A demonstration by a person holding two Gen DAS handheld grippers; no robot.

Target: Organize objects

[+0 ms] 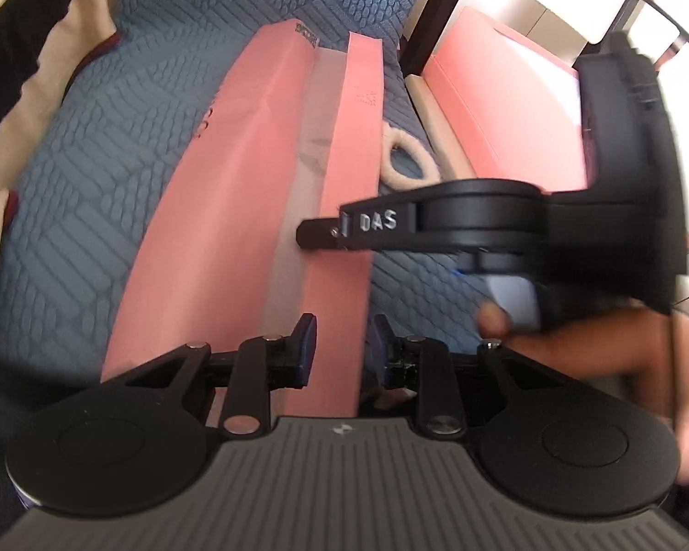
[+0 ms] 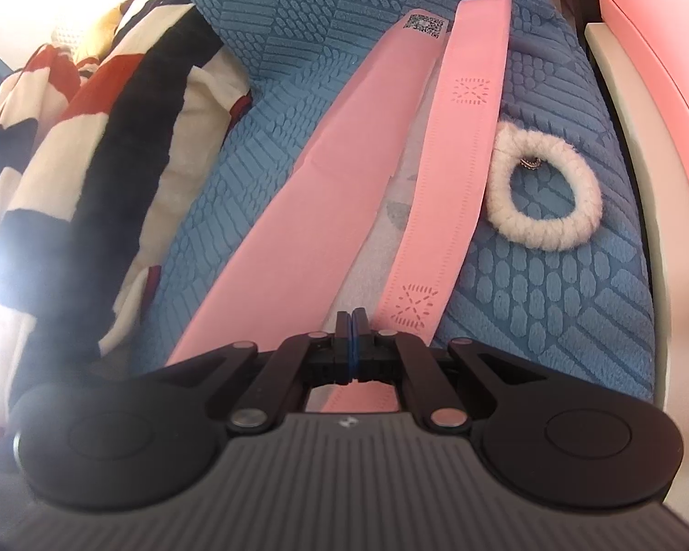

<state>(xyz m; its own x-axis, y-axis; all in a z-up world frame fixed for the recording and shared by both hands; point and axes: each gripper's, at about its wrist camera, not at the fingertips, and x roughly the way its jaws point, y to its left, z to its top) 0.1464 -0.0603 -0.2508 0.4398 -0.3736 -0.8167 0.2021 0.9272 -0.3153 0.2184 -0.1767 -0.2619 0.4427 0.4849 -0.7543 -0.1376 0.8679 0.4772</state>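
A long pink packet (image 1: pixel 234 193) with a clear strip down its middle lies on the blue textured cover (image 1: pixel 92 174). It also shows in the right wrist view (image 2: pixel 326 193). My left gripper (image 1: pixel 342 344) is open, its jaws either side of the packet's near right flap. My right gripper (image 1: pixel 312 234) reaches in from the right over the packet; in its own view (image 2: pixel 352 321) its jaws are shut just over the packet's clear strip, whether pinching it I cannot tell. A white fluffy hair tie (image 2: pixel 546 188) lies right of the packet, also in the left wrist view (image 1: pixel 409 160).
A red, black and cream blanket (image 2: pixel 92 147) is bunched at the left. A pink box (image 1: pixel 505 110) stands at the right behind a cream rim (image 2: pixel 638 211). A dark post (image 1: pixel 432 14) rises at the back. A hand (image 1: pixel 597 349) holds the right gripper.
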